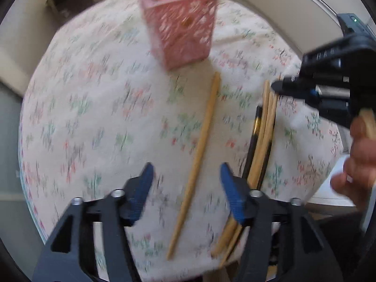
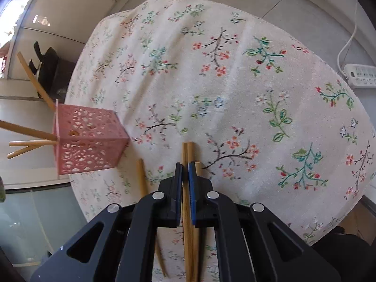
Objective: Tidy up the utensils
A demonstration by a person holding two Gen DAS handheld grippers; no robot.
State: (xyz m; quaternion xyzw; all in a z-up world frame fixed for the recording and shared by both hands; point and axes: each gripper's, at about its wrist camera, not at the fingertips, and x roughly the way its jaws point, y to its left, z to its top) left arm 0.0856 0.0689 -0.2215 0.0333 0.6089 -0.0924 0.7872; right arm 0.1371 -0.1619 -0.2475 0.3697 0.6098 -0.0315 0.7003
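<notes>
A pink holder (image 1: 179,23) stands at the far side of the round bench (image 1: 94,117), which is covered by a floral cloth (image 2: 235,82); wooden chopsticks (image 2: 30,142) stick up out of the holder. The left claw (image 1: 186,192) hangs over the cloth with its blue-padded fingers (image 1: 143,185) wide apart and nothing between them. A single chopstick (image 1: 199,155) lies on the cloth between those fingers, pointing toward the holder. Just right of it lies a bundle (image 1: 264,141) of wooden chopsticks with one dark stick alongside. The right claw (image 2: 185,188) is clamped on one wooden chopstick from that bundle, its fingers (image 2: 192,188) nearly together, the chopstick's end poking out ahead of the tips. The left view is motion-blurred. Off the bench's right edge, a white power strip (image 2: 360,75) lies on the floor.
</notes>
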